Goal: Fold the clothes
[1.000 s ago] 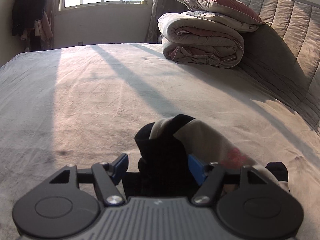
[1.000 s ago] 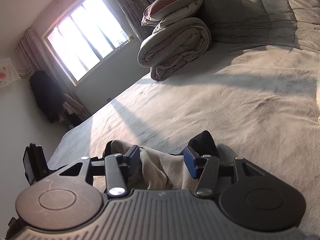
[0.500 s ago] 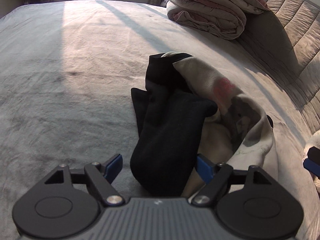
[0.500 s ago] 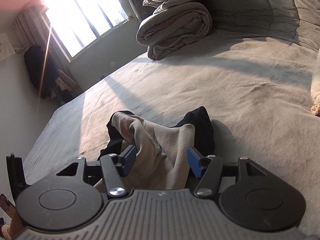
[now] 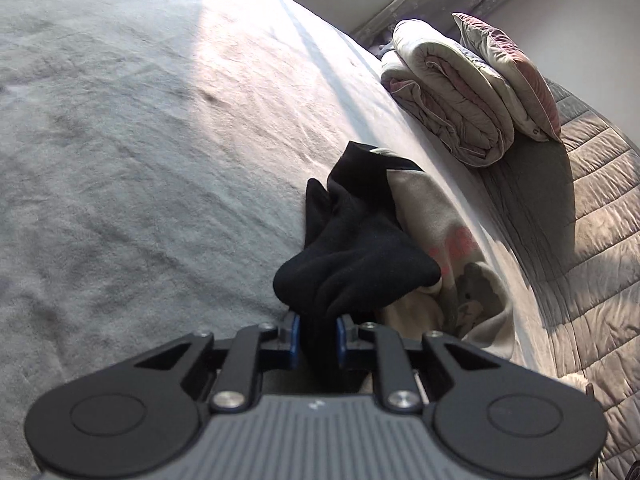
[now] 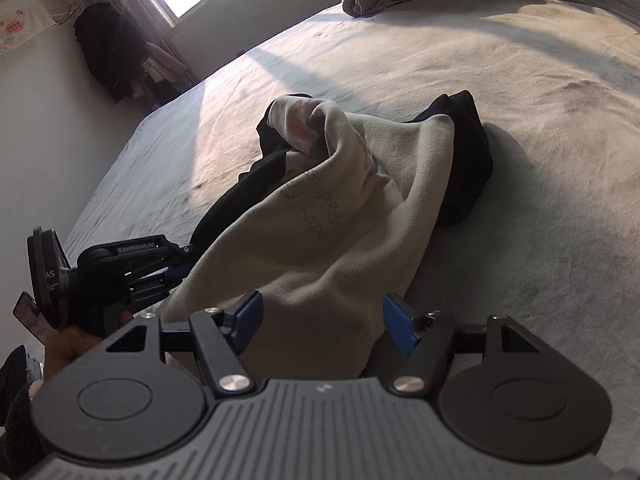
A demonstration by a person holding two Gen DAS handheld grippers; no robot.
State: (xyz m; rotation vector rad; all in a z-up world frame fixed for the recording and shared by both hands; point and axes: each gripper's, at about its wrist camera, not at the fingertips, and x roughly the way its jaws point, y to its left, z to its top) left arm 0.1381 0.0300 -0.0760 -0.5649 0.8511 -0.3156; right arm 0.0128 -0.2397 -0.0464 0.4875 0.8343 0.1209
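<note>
Garment (image 5: 448,240), beige with black sleeves, is found crumpled on the bed (image 5: 140,140). Left gripper (image 5: 316,338) has just been closed and is now clamped on the black sleeve (image 5: 352,276); half a second ago it stood apart. Right gripper (image 6: 322,322) has been widening, its pads astride the beige fabric without pressing it. One corner is judged secured. A folded quilt (image 5: 448,92) lies beyond.

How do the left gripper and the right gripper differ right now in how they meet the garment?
The left gripper has just closed and is pinching the garment's black part; the right gripper has just been opening, its jaws wide, with beige cloth lying loose between them. Both point down at the same crumpled garment on the bed.
</note>
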